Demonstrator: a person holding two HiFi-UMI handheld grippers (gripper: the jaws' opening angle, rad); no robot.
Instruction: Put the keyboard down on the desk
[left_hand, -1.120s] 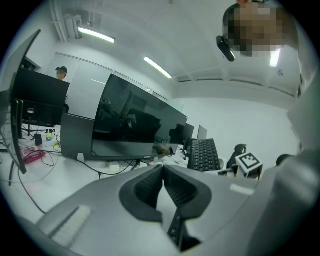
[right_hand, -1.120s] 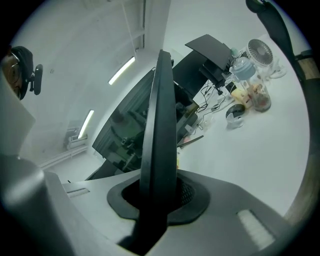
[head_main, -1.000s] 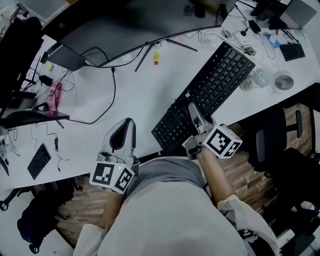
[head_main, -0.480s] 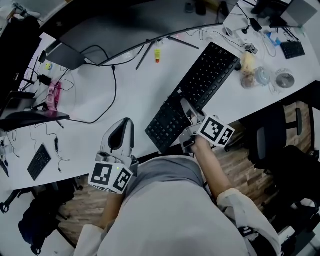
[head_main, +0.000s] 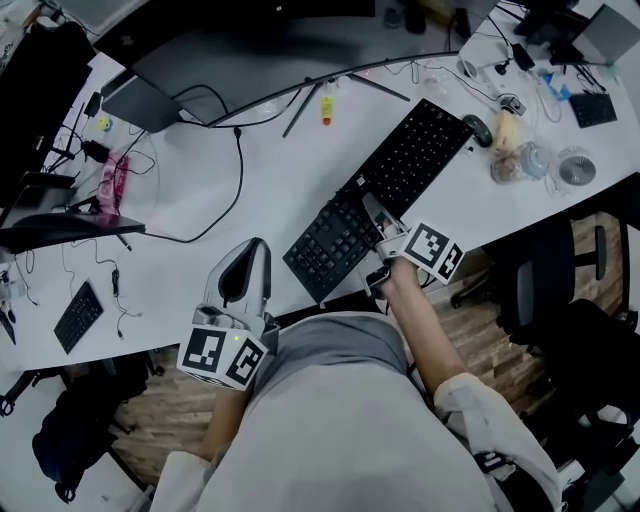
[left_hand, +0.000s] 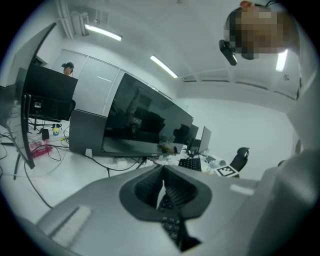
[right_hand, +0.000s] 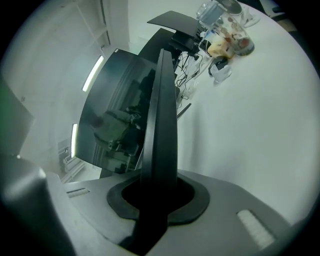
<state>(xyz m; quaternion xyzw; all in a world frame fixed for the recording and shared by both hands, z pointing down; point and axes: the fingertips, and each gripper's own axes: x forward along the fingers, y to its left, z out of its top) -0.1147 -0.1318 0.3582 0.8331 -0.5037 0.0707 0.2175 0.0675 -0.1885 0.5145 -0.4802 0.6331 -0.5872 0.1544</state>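
The long black keyboard (head_main: 385, 190) lies slantwise over the white desk (head_main: 290, 170), its near-left end past the front edge. My right gripper (head_main: 382, 228) is shut on the keyboard's near long edge around its middle. In the right gripper view the keyboard (right_hand: 162, 115) shows edge-on as a thin dark blade clamped between the jaws of that gripper (right_hand: 159, 192). Whether it touches the desk I cannot tell. My left gripper (head_main: 245, 262) hovers at the desk's front edge, left of the keyboard, shut and empty. In its own view the left gripper (left_hand: 163, 175) has its tips together.
A wide curved monitor (head_main: 250, 45) stands at the back with black cables (head_main: 225, 190) trailing from it. A mouse (head_main: 478, 130), cups (head_main: 518, 160) and a small fan (head_main: 577, 167) crowd the right end. A small keyboard (head_main: 77, 316) lies far left. An office chair (head_main: 555, 290) stands at the right.
My right gripper has carried the keyboard to the left and a little farther in over the desk. The left gripper has stayed where it was.
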